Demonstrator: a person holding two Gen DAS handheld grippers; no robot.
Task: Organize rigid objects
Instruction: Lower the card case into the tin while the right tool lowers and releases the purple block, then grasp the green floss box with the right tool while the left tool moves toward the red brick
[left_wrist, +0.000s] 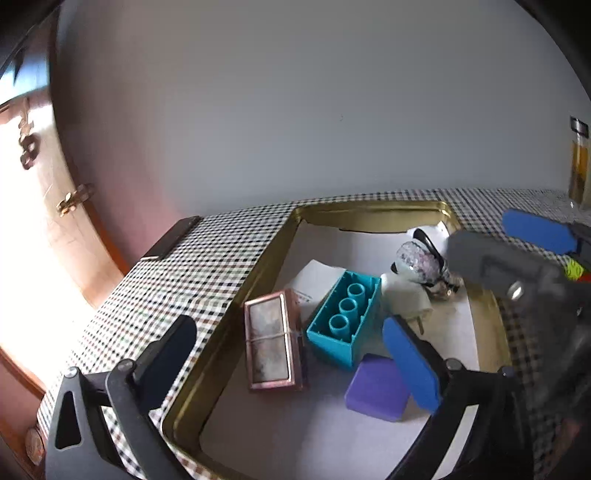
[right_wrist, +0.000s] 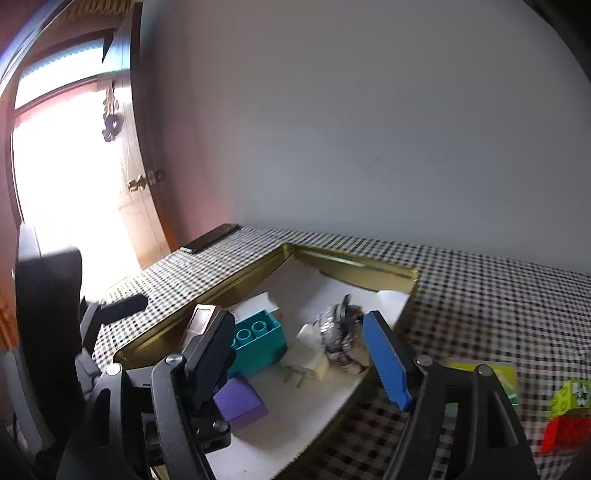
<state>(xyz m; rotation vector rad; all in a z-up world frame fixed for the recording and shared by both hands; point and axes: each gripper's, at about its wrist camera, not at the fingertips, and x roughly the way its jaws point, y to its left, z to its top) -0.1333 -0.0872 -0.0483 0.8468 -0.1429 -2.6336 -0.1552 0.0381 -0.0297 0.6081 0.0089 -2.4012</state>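
Blown-out daylight from the doorway (right_wrist: 74, 177) (left) — edges warped, slightly blurred.

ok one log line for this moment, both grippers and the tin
left gripper: open, empty | right gripper: open, empty | gold metal tin: holds teal plastic brick, purple square block, copper lighter

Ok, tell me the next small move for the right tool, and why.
Probably swing the right tool rightward toward the red block and green block on the checkered cloth. It is open and holds nothing, and those two blocks lie outside the gold tin, where the teal block and purple block already sit.
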